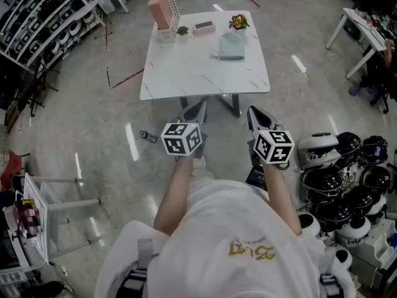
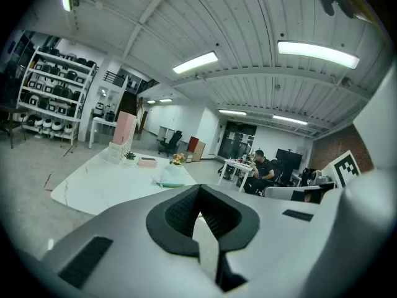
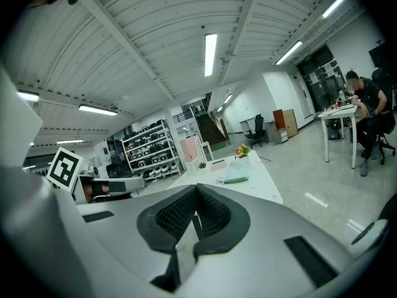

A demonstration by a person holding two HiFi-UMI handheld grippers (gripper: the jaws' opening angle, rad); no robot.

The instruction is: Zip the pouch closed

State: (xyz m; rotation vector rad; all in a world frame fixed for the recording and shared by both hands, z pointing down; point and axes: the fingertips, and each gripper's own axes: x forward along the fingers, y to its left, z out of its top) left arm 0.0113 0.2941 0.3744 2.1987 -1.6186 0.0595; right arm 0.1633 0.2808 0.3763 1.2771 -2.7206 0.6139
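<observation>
On the far side of the table (image 1: 186, 73), toward its right, lies the pouch (image 1: 232, 47), a pale green soft thing. It is too small here to tell if its zip is open or shut. Just behind it stand flowers (image 1: 238, 22). Along the back edge sit a flat box (image 1: 203, 27), a plant (image 1: 182, 31) and a pink box (image 1: 162, 6). The left gripper (image 1: 200, 109) and the right gripper (image 1: 254, 113) are well apart from the pouch, off the table's near edge, side by side. Both have their jaws pressed together with nothing between them. So I think the job has not begun: nothing holds the pouch or its zip pull. All of it is left to do: reach in, hold the pouch down, catch the pull and slide it along.
</observation>
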